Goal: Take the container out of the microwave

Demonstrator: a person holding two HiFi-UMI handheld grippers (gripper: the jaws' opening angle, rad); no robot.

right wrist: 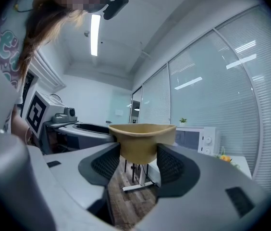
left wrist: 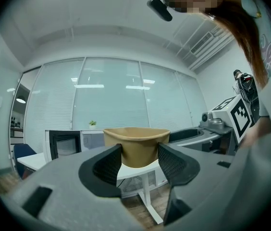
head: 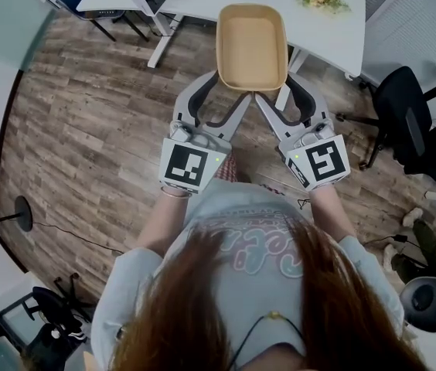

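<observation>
The tan container is out of the microwave, held aloft! Left claw and right claw each clamp a near corner; only setting down remains, I'd judge.

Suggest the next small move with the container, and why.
Probably carry the container forward over the white table and lower it there. The left tongs and right tongs each clamp a near corner. The container is already clear of the microwave and hangs unsupported by the table's edge, so a set-down seems the safest step.
</observation>
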